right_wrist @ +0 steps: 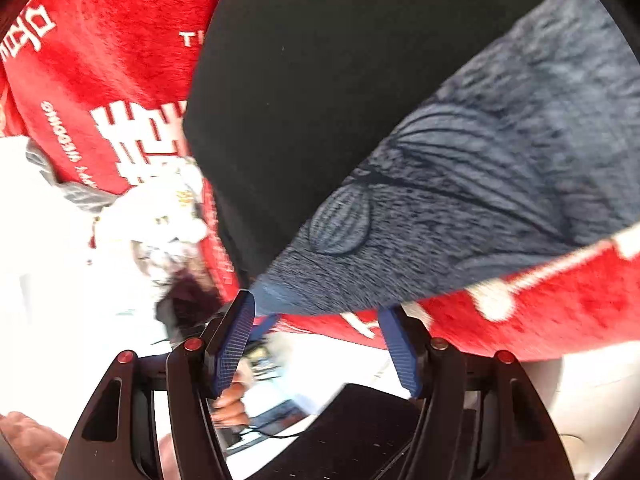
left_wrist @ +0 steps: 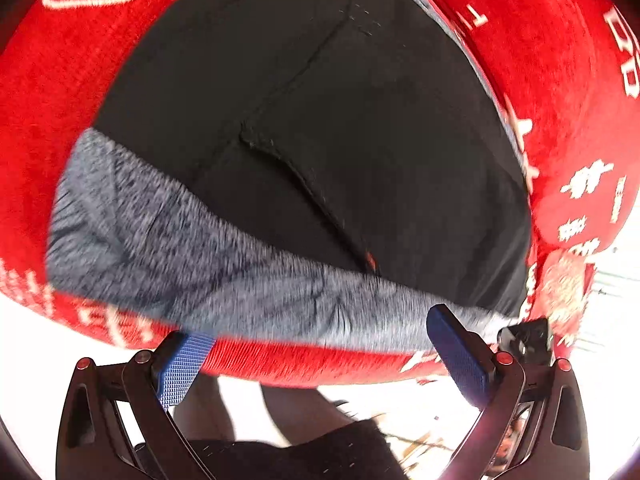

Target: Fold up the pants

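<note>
Red blanket (left_wrist: 280, 364) with white lettering covers the surface. Black pants (left_wrist: 320, 120) lie ahead of both grippers, their grey waistband (left_wrist: 200, 264) nearest; left gripper (left_wrist: 320, 352) and right gripper (right_wrist: 320, 340) hover open, gripping nothing.

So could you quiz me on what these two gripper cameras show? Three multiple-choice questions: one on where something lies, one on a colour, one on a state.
1. The black pants lie on:
A. a red blanket
B. a bare wooden floor
C. a metal tray

2. The waistband is:
A. yellow
B. mottled grey
C. green

3. The left gripper is:
A. clamped shut on a shoe
B. out of sight
C. open, nothing pinched

Answers:
1 A: the red blanket with white lettering surrounds the pants.
2 B: a grey band edges the black cloth.
3 C: its blue pads stand wide apart near the waistband.
</note>
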A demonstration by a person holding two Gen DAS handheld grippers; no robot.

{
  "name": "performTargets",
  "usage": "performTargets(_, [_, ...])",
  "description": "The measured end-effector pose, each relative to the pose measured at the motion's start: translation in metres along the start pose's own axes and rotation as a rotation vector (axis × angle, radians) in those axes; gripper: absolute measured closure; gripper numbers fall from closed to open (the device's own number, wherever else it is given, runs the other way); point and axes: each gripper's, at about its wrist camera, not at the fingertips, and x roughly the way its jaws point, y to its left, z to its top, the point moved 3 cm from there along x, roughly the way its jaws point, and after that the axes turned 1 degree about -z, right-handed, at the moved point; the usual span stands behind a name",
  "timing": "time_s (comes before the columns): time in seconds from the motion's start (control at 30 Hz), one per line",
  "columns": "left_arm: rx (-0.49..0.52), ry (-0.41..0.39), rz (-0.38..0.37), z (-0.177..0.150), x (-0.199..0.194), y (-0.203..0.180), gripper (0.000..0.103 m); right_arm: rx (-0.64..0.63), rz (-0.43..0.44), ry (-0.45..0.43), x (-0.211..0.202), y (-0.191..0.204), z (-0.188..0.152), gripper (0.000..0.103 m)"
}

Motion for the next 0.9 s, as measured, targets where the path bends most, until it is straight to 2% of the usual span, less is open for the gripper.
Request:
performTargets(0.13, [-0.037, -0.063, -0.077, 0.013, -0.002, -0.006, 0.000, -0.011, 0.072, -0.013, 0.006, 0.009, 0.006, 0.035])
performTargets(0.23, [-0.029, -0.081, -0.095, 0.015, -0.007, -0.012, 0.002, -0.015, 0.079, -0.018, -0.002, 0.008, 0.004, 0.035])
performTargets(0.27, [-0.021, -0.079, -0.084, 0.014, -0.007, -0.011, 0.007, -0.010, 0.064, -0.023, -0.006, 0.005, 0.004, 0.035])
performTargets(0.33, [0.005, -0.074, -0.035, 0.013, -0.006, -0.008, 0.027, 0.017, 0.040, -0.045, -0.014, 0.004, 0.002, 0.035])
performTargets(0.37, [0.014, -0.071, -0.020, 0.016, -0.006, -0.003, 0.050, 0.039, 0.027, -0.051, -0.015, 0.003, 0.001, 0.044])
performTargets(0.4, [0.014, -0.056, -0.008, 0.016, -0.006, 0.000, 0.066, 0.056, -0.007, -0.063, -0.019, 0.004, 0.003, 0.054])
performTargets(0.43, [0.012, -0.058, -0.017, 0.019, -0.012, 0.008, 0.071, 0.055, -0.038, -0.072, -0.022, 0.006, 0.004, 0.084])
performTargets(0.47, [0.009, -0.063, -0.010, 0.020, -0.017, 0.009, 0.078, 0.044, -0.069, -0.085, -0.026, 0.010, 0.006, 0.098])
performTargets(0.57, [0.070, -0.090, -0.007, 0.019, -0.038, -0.009, 0.078, -0.061, -0.116, -0.099, -0.041, 0.045, 0.012, 0.098])
performTargets(0.67, [0.136, -0.146, -0.027, 0.028, -0.065, -0.043, 0.078, -0.173, -0.121, -0.116, -0.056, 0.086, 0.026, 0.098])
performTargets(0.8, [0.184, -0.268, -0.075, 0.063, -0.096, -0.088, 0.077, -0.285, -0.102, -0.129, -0.076, 0.142, 0.063, 0.098])
performTargets(0.9, [0.209, -0.355, -0.062, 0.106, -0.100, -0.119, 0.077, -0.351, -0.116, -0.105, -0.076, 0.178, 0.110, 0.098])
